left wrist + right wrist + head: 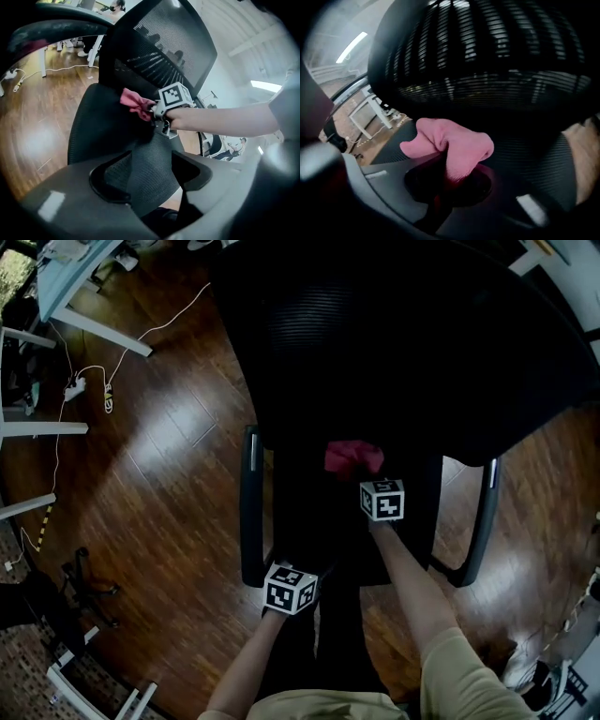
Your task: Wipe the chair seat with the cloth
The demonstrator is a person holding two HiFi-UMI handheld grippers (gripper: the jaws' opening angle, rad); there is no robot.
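Cloth [450, 145], bunched pink, is clamped in my right gripper [367, 479] at the chair seat's [101, 129] 12 o'clock end. My left gripper [149, 187] gapes by its 6 o'clock edge, holding nothing. I judge a wiping stroke is in hand; next, drag toward 6.

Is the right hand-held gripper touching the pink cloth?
Touching. In the right gripper view the right hand-held gripper has its jaws clamped on the pink cloth.
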